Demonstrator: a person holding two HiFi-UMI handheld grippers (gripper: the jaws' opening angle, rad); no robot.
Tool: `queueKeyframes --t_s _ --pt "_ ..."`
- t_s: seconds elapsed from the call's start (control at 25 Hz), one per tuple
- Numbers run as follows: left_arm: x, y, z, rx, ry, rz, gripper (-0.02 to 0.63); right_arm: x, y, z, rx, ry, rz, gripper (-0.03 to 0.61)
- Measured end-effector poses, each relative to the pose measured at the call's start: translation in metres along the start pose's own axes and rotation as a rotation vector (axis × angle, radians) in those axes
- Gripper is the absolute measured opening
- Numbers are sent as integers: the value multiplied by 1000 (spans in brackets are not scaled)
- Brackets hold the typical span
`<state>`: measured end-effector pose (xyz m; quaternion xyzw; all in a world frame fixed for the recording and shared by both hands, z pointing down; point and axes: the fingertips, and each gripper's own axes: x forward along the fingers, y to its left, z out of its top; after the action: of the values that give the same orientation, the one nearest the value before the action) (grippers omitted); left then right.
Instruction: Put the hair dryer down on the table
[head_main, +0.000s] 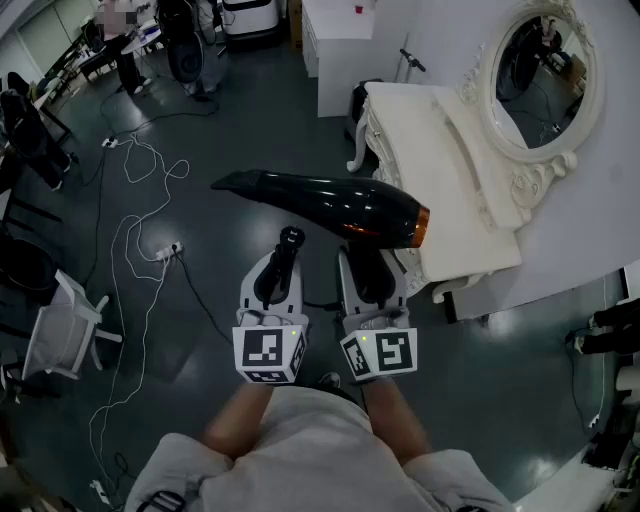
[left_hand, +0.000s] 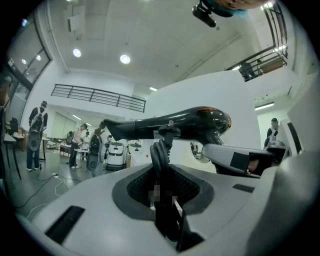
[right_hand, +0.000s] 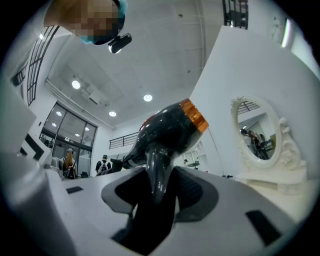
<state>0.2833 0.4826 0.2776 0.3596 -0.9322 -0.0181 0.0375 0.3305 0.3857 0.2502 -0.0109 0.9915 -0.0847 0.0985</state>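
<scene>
The black hair dryer (head_main: 330, 205) with an orange ring near its rear hangs level in the air, its nozzle pointing left. It is just left of the white dressing table (head_main: 440, 150). My right gripper (head_main: 370, 275) is shut on its handle (right_hand: 159, 170), and the body (right_hand: 167, 130) rises above the jaws. My left gripper (head_main: 283, 268) is shut on the coiled black cord (left_hand: 160, 155), holding the bundle upright under the barrel (left_hand: 190, 122). The two grippers sit side by side, close in front of the person's body.
An oval mirror (head_main: 540, 70) in an ornate white frame stands on the table's far side. White cables and a power strip (head_main: 165, 250) trail over the dark floor at the left. A white chair (head_main: 65, 330) stands at the lower left. A white cabinet (head_main: 340, 40) is behind.
</scene>
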Motion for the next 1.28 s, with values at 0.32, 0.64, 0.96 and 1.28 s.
queueKeyframes --t_s 0.32,0.64,0.96,1.28 --pt "11 8 -5 -8 12 -17 72 10 3 -9 -8 9 -10 187" --pt "52 54 -8 -43 40 -24 72 68 -1 -28 23 39 -43 187" --pt "94 114 -6 -53 46 -48 72 133 20 -47 6 38 -49 187" --pt "130 157 -2 -71 54 -123 72 179 26 -62 36 20 -133 187"
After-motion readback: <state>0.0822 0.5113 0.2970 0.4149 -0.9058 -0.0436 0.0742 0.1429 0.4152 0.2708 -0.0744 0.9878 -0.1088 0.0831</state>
